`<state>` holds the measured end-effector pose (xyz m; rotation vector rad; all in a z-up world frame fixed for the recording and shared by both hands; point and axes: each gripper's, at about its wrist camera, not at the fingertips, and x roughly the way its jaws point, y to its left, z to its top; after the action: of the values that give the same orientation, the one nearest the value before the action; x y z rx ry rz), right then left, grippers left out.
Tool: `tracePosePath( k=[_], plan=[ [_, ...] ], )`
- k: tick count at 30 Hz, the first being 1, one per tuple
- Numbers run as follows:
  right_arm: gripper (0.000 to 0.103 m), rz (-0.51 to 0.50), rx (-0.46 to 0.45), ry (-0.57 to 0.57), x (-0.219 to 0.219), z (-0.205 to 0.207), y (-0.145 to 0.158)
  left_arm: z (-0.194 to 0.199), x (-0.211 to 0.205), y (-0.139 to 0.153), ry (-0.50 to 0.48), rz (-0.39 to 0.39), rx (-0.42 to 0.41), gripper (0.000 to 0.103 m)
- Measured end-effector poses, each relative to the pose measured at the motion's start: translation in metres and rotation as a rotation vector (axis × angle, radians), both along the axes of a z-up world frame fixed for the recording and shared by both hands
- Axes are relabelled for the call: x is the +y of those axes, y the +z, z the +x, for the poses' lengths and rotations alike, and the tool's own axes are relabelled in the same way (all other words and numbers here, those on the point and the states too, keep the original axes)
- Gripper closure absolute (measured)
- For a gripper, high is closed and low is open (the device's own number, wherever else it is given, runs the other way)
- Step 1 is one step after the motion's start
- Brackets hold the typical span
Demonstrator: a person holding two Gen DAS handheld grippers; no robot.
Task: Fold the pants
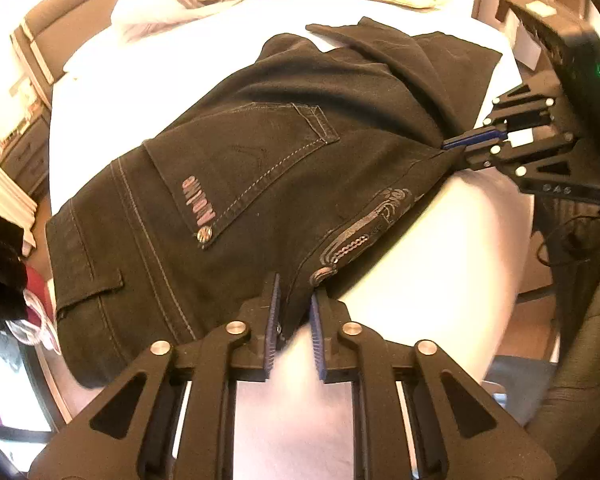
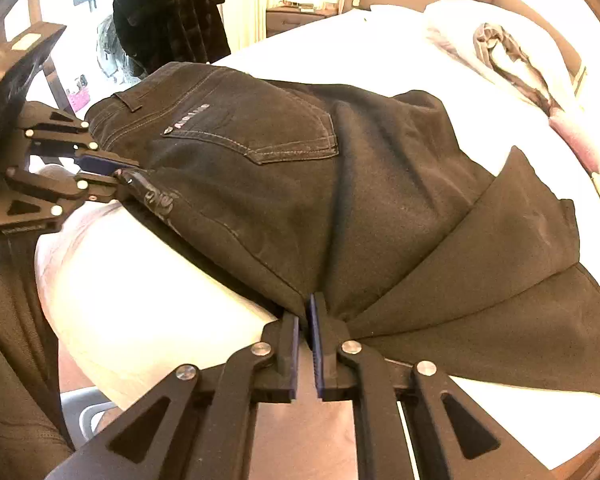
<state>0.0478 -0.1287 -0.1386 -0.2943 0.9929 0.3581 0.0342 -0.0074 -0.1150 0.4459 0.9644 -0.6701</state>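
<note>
Left wrist: dark folded pants [image 1: 260, 168], pocket up

Can't really read the pink lettering on the pants [image 1: 236, 184] pocket – too smeared. My left gripper [image 1: 294, 300] base runs off the bottom edge, and glare washes out the bed [image 2: 300, 48].

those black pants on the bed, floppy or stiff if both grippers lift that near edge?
Likely floppy: the black pants fan into soft pleats at the right gripper. Probably heavyish denim, judging by thick seams and pocket stitching. Between it and the left gripper, the edge would probably sag.
</note>
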Motion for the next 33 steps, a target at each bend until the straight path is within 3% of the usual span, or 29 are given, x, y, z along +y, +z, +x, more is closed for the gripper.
tracePosePath(
  k=[2, 3, 4, 5, 6, 8, 12, 17, 21, 22, 25, 33],
  plan=[
    [0.094, 0.009, -0.004, -0.006, -0.001, -0.001, 0.000, -0.004, 0.007, 0.007, 0.013, -0.006, 0.028, 0.079],
    [0.090, 0.016, -0.008, -0.012, -0.003, -0.002, 0.001, -0.005, 0.010, 0.010, 0.020, -0.008, 0.039, 0.067],
    [0.087, 0.021, -0.011, -0.017, -0.003, -0.003, 0.002, -0.007, 0.015, 0.017, 0.035, -0.023, 0.046, 0.046],
    [0.077, 0.026, -0.010, -0.021, -0.005, -0.004, 0.003, -0.009, 0.018, 0.022, 0.050, -0.037, 0.039, 0.037],
    [0.051, 0.037, -0.002, -0.021, -0.006, -0.007, 0.005, -0.011, 0.022, 0.034, 0.076, -0.072, 0.015, 0.031],
    [0.031, 0.084, 0.012, -0.010, -0.009, -0.011, 0.013, -0.006, 0.022, 0.052, 0.099, -0.134, 0.001, 0.031],
    [0.032, 0.164, -0.016, -0.044, -0.029, -0.021, 0.037, 0.024, 0.001, 0.069, 0.150, -0.216, -0.031, 0.031],
    [0.032, 0.257, -0.045, -0.304, -0.105, 0.019, 0.073, 0.077, -0.040, 0.053, 0.203, -0.251, 0.022, 0.033],
    [0.033, 0.216, -0.111, -0.423, -0.156, 0.080, 0.100, 0.104, -0.061, 0.014, 0.235, -0.208, 0.132, 0.057],
    [0.033, 0.218, -0.116, -0.435, -0.163, 0.094, 0.101, 0.109, -0.064, 0.001, 0.247, -0.191, 0.164, 0.059],
    [0.033, 0.152, -0.089, -0.473, -0.177, 0.154, 0.096, 0.112, -0.062, -0.023, 0.272, -0.187, 0.196, 0.059],
    [0.033, 0.021, 0.046, -0.580, -0.180, 0.269, 0.037, 0.118, -0.061, -0.037, 0.286, -0.221, 0.202, 0.060]
  ],
)
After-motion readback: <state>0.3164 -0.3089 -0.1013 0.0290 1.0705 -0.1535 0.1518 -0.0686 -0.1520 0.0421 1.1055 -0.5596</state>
